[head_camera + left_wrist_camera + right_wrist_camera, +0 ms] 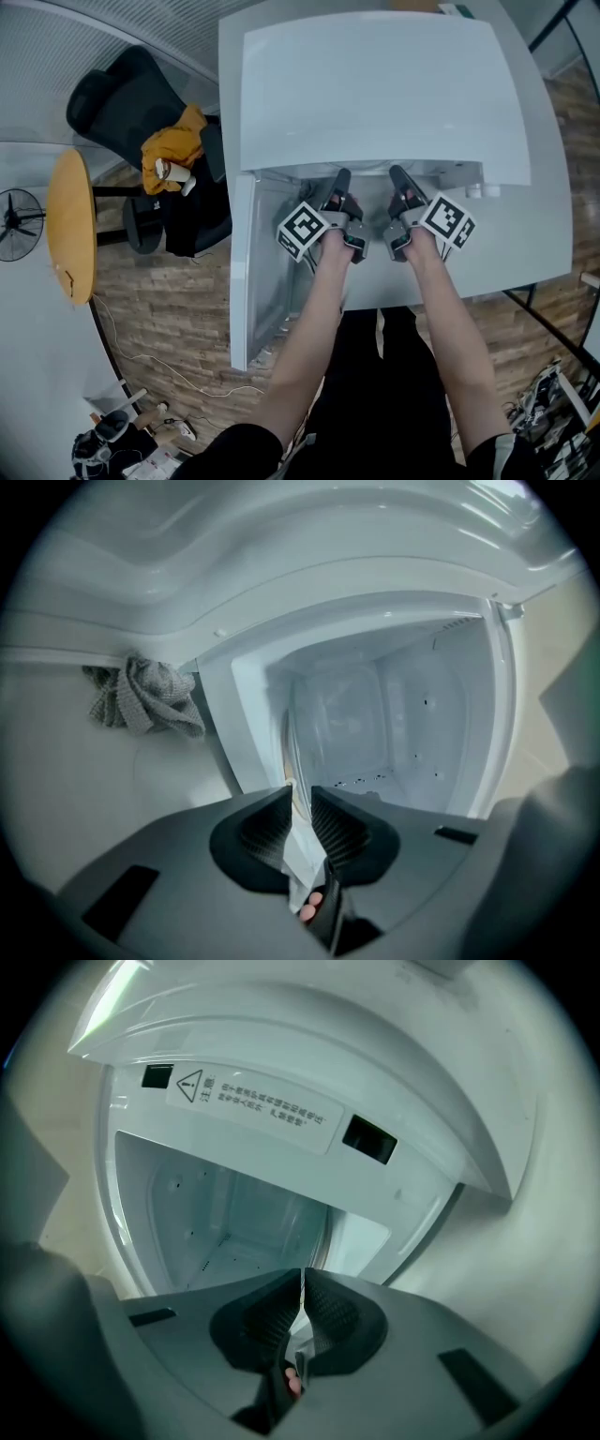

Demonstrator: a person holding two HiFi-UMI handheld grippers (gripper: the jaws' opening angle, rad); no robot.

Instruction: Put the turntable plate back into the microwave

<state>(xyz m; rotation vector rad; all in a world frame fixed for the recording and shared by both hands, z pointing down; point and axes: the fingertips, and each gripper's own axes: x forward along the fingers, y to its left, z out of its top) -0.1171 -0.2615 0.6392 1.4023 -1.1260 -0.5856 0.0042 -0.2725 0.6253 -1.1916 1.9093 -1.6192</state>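
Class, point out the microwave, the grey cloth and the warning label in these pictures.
microwave [375,94], head view, on its white top.
cloth [145,697], left gripper view, on its crumpled middle.
label [267,1108], right gripper view, on its printed lines.

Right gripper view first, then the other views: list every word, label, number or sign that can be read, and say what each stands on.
"注意", beside a triangle warning sign with an exclamation mark: on the white label above the microwave opening.
Smaller lines of print on that label: too small to read.
Head view: black-and-white square patterns on the left marker cube and right marker cube; no words.
Left gripper view: nothing to read.
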